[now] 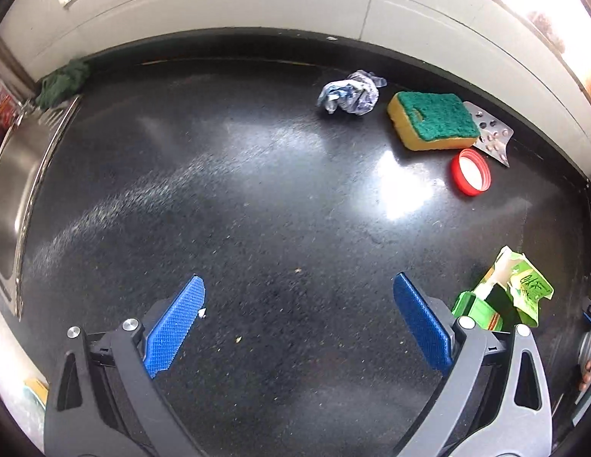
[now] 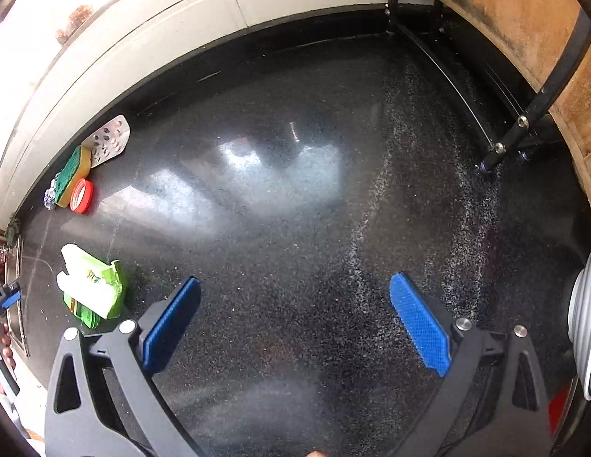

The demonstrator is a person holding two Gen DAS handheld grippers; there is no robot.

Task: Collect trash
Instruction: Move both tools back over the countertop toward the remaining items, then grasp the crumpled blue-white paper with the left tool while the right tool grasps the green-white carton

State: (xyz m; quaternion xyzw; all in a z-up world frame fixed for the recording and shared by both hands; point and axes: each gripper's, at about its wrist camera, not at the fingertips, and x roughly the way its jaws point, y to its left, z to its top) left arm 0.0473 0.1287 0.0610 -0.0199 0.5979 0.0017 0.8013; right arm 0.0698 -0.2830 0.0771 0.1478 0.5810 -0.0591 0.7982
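Left claw (image 1: 299, 285): jaws spread wide, blue pads facing each other, nothing between them; it hangs over bare dark counter.
Right claw (image 2: 295, 287): also spread wide and holding nothing, over an open stretch of the same counter.
Counter (image 1: 226, 198): black speckled stone, glossy, with bright window glare and a few crumbs.
Crumpled wrapper (image 1: 350, 92): a balled-up blue and white scrap, lying near the back wall, just left of the sponge.
Sponge (image 1: 432, 120): yellow with a green scouring top, resting partly over the blister pack.
Blister pack (image 1: 493, 137): silver foil strip, poking out from behind the sponge; whether its pockets hold any pills cannot be told.
Red lid (image 1: 470, 171): a shallow cap lying hollow side up, white inside, nothing in it, just in front of the sponge.
Green carton (image 1: 505, 293): torn and squashed open, white inner lining showing, near the counter's front edge, just beside the left claw's right finger.
Sink (image 1: 13, 190): steel basin at the counter's left end; its contents are out of sight.
Green cloth (image 1: 64, 80): bunched in the back corner by the sink.
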